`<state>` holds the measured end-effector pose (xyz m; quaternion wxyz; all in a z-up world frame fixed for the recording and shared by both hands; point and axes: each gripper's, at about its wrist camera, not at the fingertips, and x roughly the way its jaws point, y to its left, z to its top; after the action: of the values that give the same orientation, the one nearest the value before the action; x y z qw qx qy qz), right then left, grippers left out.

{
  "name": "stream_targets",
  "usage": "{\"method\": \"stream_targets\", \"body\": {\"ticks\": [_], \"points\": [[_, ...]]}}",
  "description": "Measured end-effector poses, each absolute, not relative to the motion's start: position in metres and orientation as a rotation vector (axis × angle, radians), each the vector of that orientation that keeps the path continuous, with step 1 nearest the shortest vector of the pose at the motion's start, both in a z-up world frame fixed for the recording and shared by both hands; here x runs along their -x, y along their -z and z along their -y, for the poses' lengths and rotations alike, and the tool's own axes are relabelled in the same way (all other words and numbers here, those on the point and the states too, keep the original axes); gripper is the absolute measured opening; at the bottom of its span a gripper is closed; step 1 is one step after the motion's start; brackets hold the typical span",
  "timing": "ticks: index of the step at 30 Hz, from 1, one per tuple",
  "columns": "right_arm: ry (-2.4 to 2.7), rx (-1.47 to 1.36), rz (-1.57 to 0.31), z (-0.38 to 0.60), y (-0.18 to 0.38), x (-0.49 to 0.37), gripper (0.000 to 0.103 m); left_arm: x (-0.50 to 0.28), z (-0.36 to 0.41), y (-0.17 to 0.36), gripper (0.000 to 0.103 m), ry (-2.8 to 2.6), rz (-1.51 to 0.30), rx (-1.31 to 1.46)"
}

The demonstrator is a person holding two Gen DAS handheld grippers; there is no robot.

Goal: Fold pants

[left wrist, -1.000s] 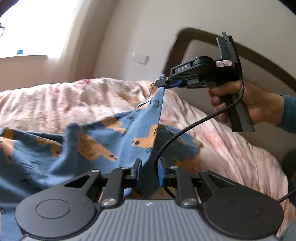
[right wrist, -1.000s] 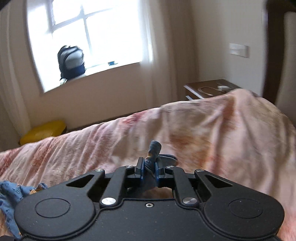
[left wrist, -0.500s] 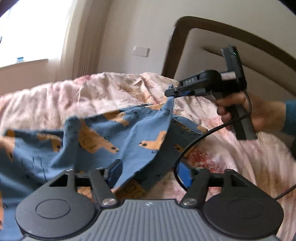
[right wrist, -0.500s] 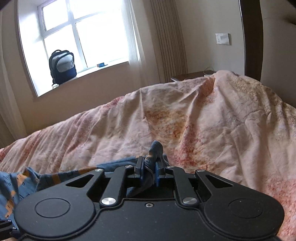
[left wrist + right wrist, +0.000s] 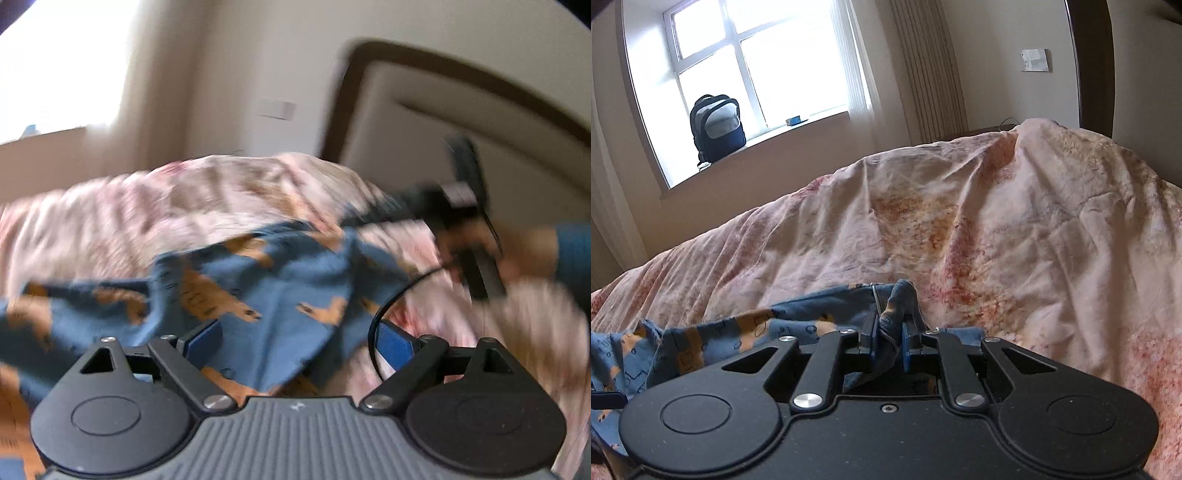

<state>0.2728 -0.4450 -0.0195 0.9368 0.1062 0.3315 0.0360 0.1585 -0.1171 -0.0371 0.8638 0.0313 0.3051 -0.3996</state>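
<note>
Blue pants (image 5: 280,295) with orange animal prints lie rumpled on the pink quilt (image 5: 177,206). My left gripper (image 5: 299,339) is opening, its jaws wide apart; a fold of the pants hangs loose between them, untouched by the blue pads (image 5: 395,343). The picture is blurred. Far right in that view, a hand (image 5: 524,254) holds the right gripper (image 5: 354,221), which pinches an edge of the pants low over the quilt. The right wrist view shows the right gripper (image 5: 890,332) shut on a bunched bit of the pants (image 5: 757,332).
A black cable (image 5: 375,332) loops past the left gripper's right finger. The padded headboard (image 5: 443,122) rises behind the bed. The quilt (image 5: 997,240) humps up ahead of the right gripper. A backpack (image 5: 718,129) sits on the window sill.
The left jaws have spread from shut on the fabric to wide apart, letting the pants go. The right gripper has sunk toward the quilt with the pants edge in it.
</note>
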Motion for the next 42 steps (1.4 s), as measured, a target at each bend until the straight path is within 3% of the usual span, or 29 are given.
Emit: {"method": "stream_targets", "body": {"ticks": [3,7,13,16,20,26,30,32,42], "points": [[-0.068,-0.207,-0.664,0.450,0.019,-0.272,0.015,-0.154,0.119,0.038,0.094,0.896,-0.635,-0.062],[-0.064,-0.192,-0.674,0.454,0.026,-0.268,0.016,-0.174,0.090,0.040,0.101,0.878,-0.702,0.284],[-0.068,-0.186,-0.671,0.454,0.029,-0.264,0.016,-0.165,0.109,0.038,0.096,0.745,-0.652,-0.036],[-0.068,-0.194,-0.665,0.455,0.027,-0.264,0.016,-0.162,0.122,0.042,0.086,0.751,-0.671,-0.119],[-0.068,-0.200,-0.662,0.454,0.025,-0.264,0.016,-0.156,0.134,0.051,0.053,0.679,-0.684,-0.251],[-0.068,-0.218,-0.655,0.455,0.023,-0.266,0.016,-0.157,0.133,0.055,0.031,0.708,-0.728,-0.225],[-0.065,-0.227,-0.647,0.455,0.020,-0.266,0.016,-0.152,0.141,0.058,0.005,0.716,-0.731,-0.287],[-0.066,-0.225,-0.644,0.455,0.019,-0.267,0.016,-0.151,0.142,0.058,0.000,0.701,-0.729,-0.279],[-0.047,-0.304,-0.530,0.462,0.000,-0.227,0.015,-0.157,0.124,0.027,0.000,0.630,-0.630,-0.254]]}}
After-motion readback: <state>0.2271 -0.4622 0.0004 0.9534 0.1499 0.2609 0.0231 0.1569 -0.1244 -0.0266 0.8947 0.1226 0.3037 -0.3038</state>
